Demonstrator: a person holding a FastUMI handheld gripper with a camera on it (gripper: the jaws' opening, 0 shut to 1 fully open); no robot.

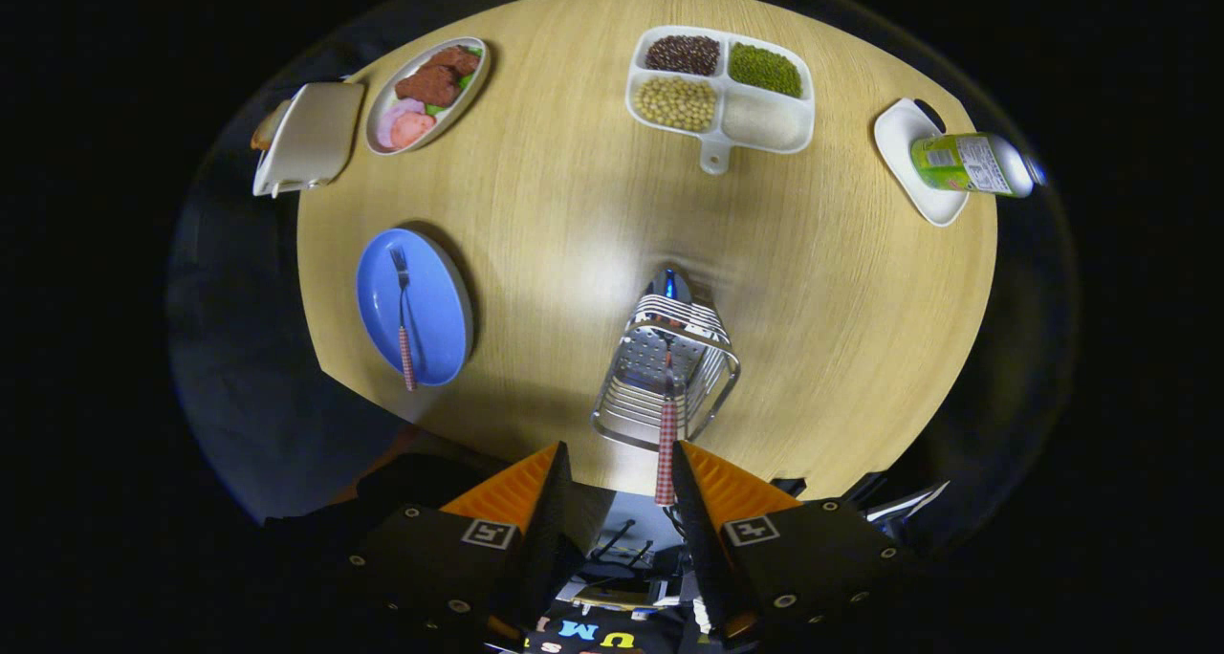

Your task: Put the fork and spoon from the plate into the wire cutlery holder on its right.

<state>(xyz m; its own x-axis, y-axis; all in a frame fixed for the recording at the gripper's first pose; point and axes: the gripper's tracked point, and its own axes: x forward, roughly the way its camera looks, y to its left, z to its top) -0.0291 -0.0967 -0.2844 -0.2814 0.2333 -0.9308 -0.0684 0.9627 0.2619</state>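
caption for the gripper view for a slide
Open orange fingers above the wire cutlery holder, checked-handled spoon standing in it; checked-handled fork on the blue plate.

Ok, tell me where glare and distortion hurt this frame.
Gripper view: a bright glare patch washes out the table beside the wire cutlery holder; fisheye bends the table's rim; the blue plate and fork stay sharp; the open gripper looks stretched, a checked handle just ahead.
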